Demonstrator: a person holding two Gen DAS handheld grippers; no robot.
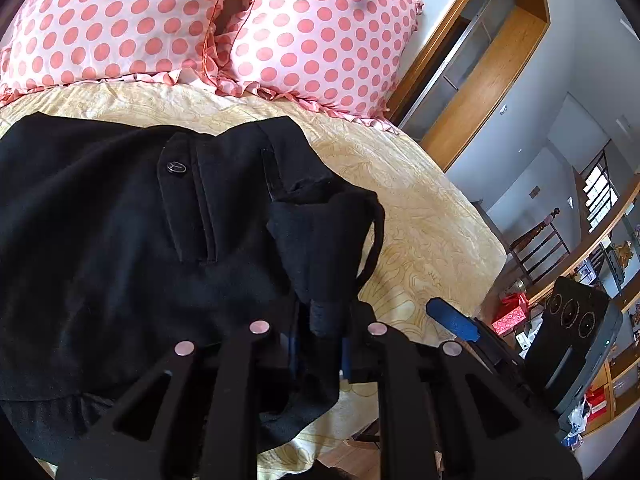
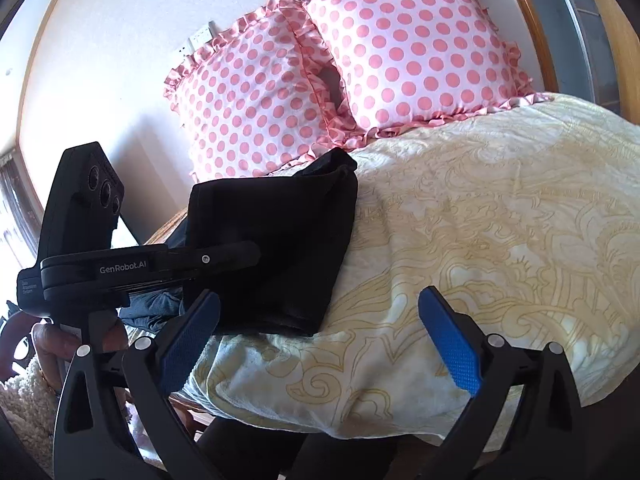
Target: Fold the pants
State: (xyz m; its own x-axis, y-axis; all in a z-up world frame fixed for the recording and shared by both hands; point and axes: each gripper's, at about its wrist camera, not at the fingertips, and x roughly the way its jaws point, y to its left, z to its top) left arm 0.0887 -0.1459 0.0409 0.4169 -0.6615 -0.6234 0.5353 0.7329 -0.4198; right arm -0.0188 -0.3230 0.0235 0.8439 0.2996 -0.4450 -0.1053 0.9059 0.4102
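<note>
The black pants (image 1: pixel 132 240) are seen spread on the bed, over a cream bedspread (image 1: pixel 420 208) with a yellow scroll pattern, close to the bed's near edge. In the left wrist view the waistband is turned toward the pillows, with a dark button (image 1: pixel 176 167) and the fly seam shown. A bunched fold of the pants' fabric is clenched between the jaws of the left gripper (image 1: pixel 326 320) and is lifted above the rest of the garment, which lies flat to the left of the jaws. In the right wrist view the pants (image 2: pixel 276 248) are seen as a folded dark slab at the bed's left edge, with the left gripper's body (image 2: pixel 120 268) lying across them. The jaws of the right gripper (image 2: pixel 320 344) are spread wide and hold nothing; they are placed over bare bedspread (image 2: pixel 480 220) at the near edge, just right of the pants and apart from them. Two pink polka-dot pillows (image 2: pixel 340 72) with frilled edges are propped at the head of the bed, just beyond the pants.
</note>
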